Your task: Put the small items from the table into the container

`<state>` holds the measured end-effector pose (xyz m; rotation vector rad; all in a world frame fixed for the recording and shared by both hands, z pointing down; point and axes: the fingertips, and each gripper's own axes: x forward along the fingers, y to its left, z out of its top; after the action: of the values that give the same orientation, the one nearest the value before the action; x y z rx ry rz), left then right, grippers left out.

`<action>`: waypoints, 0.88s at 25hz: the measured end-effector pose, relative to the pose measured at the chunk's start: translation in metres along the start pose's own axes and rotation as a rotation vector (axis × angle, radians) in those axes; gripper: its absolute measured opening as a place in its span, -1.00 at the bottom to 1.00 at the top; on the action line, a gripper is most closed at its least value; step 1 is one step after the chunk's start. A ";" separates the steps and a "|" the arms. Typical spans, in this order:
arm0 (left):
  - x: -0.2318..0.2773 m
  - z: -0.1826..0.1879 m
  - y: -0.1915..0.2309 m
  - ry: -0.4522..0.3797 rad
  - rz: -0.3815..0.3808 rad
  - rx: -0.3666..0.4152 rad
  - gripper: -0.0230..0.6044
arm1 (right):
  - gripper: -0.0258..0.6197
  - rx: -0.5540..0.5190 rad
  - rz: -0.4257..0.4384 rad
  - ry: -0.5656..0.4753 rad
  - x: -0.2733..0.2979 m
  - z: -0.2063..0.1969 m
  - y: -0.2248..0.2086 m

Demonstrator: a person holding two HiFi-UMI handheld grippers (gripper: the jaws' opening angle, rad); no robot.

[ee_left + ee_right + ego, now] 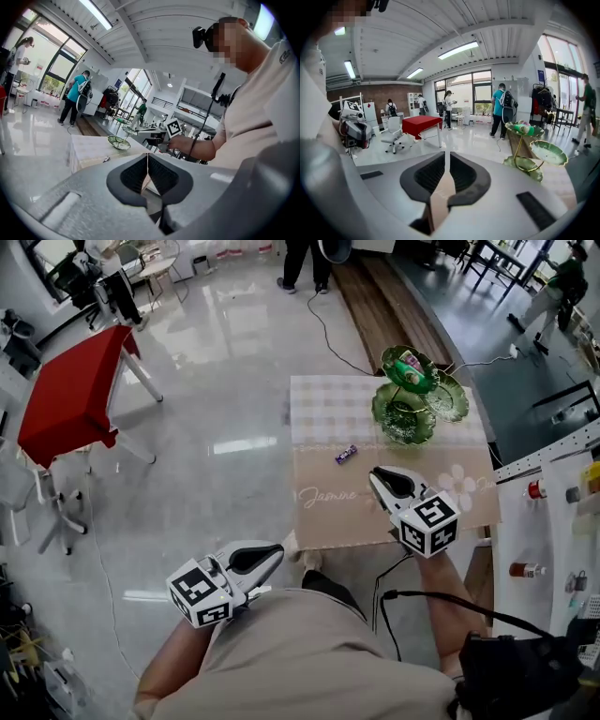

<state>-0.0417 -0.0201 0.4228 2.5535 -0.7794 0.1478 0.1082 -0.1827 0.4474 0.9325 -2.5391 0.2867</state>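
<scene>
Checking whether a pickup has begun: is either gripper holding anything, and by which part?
Nothing is held. Left gripper and right gripper both have jaws shut together, empty; the purple wrapped item lies on the table.

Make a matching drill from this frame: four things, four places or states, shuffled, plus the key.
Things
1. purple sweet
2. green tiered dish
3. left gripper
4. right gripper

Places or states
A. over the beige tablecloth, jaws together, nothing held
B. lying alone on the tablecloth, in front of the dish
C. off the tablecloth, over the floor by the near left corner, jaws together
D. at the far end of the tablecloth, wrapped items in its top tier

Pairs: 1-B, 2-D, 3-C, 4-A
</scene>
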 end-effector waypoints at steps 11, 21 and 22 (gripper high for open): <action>-0.067 -0.036 -0.031 0.005 -0.019 0.007 -0.90 | -0.86 0.057 0.090 -0.007 -0.027 -0.050 0.164; -0.111 -0.066 -0.056 0.001 -0.054 0.055 -0.90 | -0.86 0.009 0.138 0.002 -0.043 -0.071 0.265; -0.114 -0.067 -0.058 0.000 -0.054 0.058 -0.90 | -0.86 0.002 0.142 0.001 -0.045 -0.071 0.271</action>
<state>-0.1027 0.1102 0.4329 2.6268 -0.7145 0.1558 -0.0161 0.0701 0.4773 0.7532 -2.6089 0.3313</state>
